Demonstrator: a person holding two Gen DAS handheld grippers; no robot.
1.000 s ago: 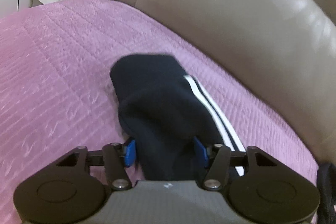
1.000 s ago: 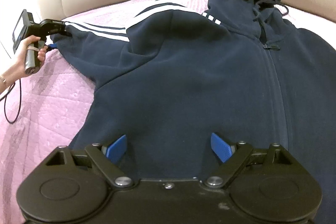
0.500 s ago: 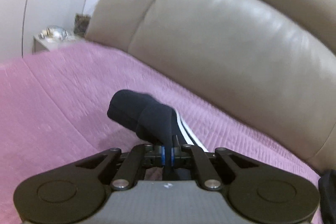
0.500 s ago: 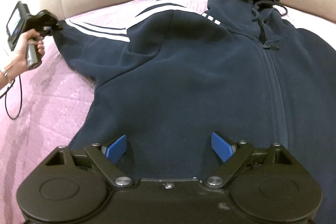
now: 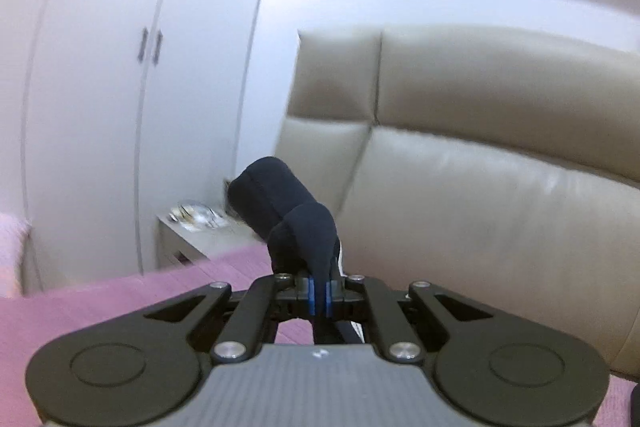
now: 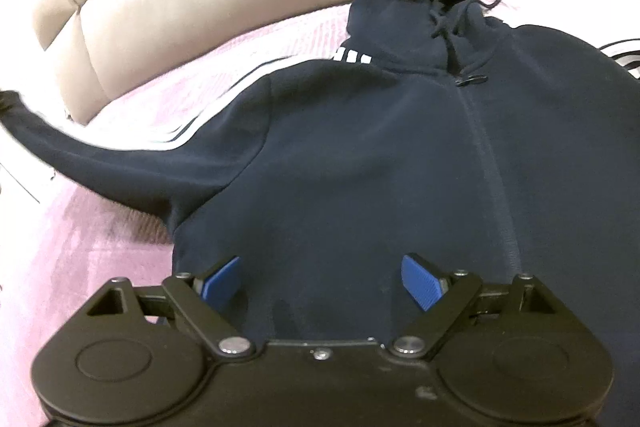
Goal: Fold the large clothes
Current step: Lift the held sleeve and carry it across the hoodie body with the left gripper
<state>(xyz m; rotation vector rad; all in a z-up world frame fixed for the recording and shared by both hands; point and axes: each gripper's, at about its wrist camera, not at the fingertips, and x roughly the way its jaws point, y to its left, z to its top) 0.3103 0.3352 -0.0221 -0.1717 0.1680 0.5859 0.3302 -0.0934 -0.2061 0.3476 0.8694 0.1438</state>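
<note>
A navy hooded jacket (image 6: 400,155) with white stripes lies front up on the pink bedspread (image 6: 80,251), hood toward the headboard. My left gripper (image 5: 319,297) is shut on the sleeve cuff (image 5: 280,203), which sticks up above the blue pads. In the right wrist view that sleeve (image 6: 120,163) stretches out to the left, lifted off the bed, and the left gripper itself is out of frame. My right gripper (image 6: 320,281) is open, its blue pads (image 6: 420,281) spread over the jacket's lower front, holding nothing.
A padded beige headboard (image 5: 480,187) runs behind the bed. A white wardrobe (image 5: 120,87) and a small nightstand (image 5: 192,231) with clutter stand at the left. Pink bedspread (image 5: 100,307) lies below the left gripper.
My left gripper closed on the sleeve cuff, then lifted and tilted up, pulling the sleeve out straight to the left. My right gripper moved slightly left over the jacket and stayed open.
</note>
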